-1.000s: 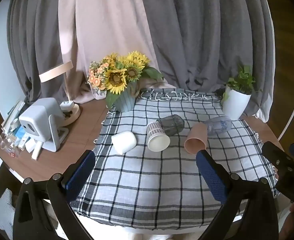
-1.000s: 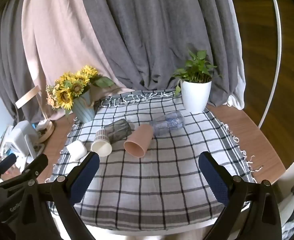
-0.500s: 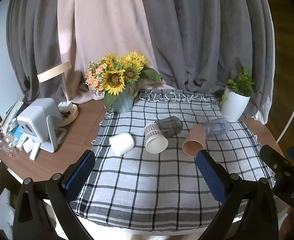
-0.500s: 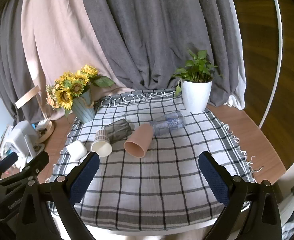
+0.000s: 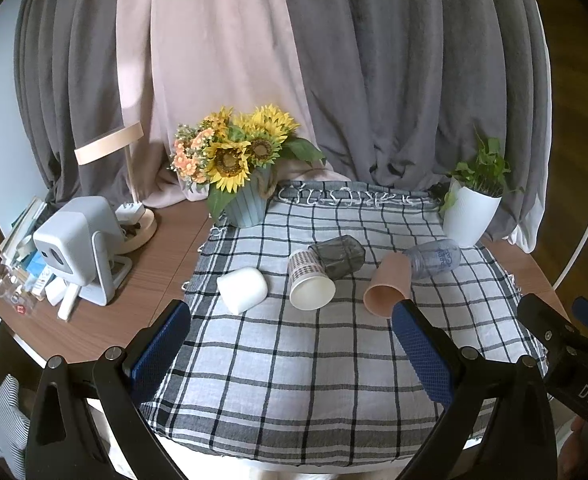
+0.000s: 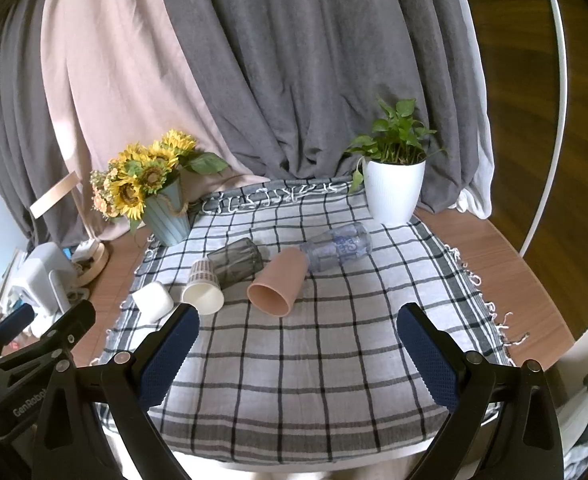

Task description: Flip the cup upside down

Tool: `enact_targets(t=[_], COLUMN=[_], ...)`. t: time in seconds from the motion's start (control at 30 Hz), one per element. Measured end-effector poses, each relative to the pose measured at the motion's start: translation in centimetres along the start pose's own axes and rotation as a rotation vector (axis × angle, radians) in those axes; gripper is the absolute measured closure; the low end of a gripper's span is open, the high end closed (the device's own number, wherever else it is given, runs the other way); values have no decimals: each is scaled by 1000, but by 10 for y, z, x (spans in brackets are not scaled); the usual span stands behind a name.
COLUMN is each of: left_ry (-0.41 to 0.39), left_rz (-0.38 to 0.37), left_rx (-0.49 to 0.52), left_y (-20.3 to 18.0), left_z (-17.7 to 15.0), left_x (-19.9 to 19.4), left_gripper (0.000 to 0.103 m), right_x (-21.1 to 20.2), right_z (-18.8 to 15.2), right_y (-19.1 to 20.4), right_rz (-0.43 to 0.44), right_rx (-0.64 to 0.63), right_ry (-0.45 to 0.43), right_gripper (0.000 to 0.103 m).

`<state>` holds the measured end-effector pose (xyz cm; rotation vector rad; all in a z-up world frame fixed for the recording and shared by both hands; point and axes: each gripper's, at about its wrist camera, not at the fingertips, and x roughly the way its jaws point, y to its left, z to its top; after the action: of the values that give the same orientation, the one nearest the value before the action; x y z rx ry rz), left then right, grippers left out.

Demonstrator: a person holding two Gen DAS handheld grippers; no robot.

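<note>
five cups lie on their sides in a row on the checked black and white cloth (image 5: 294,360) that covers most of the round brown wooden desk (image 5: 166,248). none of them stands up.

the smooth pink plastic cup (image 6: 280,282) lies near the middle of the cloth, and its open mouth faces the front edge of the desk. just behind it lies the clear plastic cup with blue writing (image 6: 340,246), and the two seem to touch. on the left side of the pink one is the dark grey see-through glass cup (image 6: 236,262). the paper cup with a small check pattern (image 6: 202,288) leans against that grey one, and its white inside shows. the short white cup (image 6: 153,300) lies a bit apart, close to the left edge of the cloth.

the left gripper (image 5: 290,344) is spread wide and holds nothing. it hangs over the front edge of the desk. the right gripper (image 6: 298,350) is spread wide too, with nothing in it, and it also hangs over the front edge. the cloth between the grippers and the cups is bare.

at the back left corner of the cloth is a blue ribbed pot of yellow sunflowers (image 5: 242,172). at the back right corner is a white ribbed pot with a green plant (image 6: 394,188). on the left edge of the desk is a small white boxy gadget on a stand (image 5: 74,248). behind it is a lamp with a round wooden base (image 5: 134,216). grey and pink curtains (image 5: 294,60) hang behind the desk.
</note>
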<state>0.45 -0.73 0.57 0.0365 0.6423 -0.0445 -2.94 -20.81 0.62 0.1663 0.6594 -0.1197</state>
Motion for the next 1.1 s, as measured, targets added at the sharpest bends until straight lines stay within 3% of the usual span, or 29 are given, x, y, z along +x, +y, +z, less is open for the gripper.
enact_targets(t=[1.1], left_ry=[0], left_rz=[2], left_rx=[0], left_y=[-5], left_z=[4], left_x=[3], left_gripper=[0], right_x=[6], right_z=[5], right_y=[-1], right_rz=[-2], right_rx=[2], right_ry=[-1], right_gripper=[3])
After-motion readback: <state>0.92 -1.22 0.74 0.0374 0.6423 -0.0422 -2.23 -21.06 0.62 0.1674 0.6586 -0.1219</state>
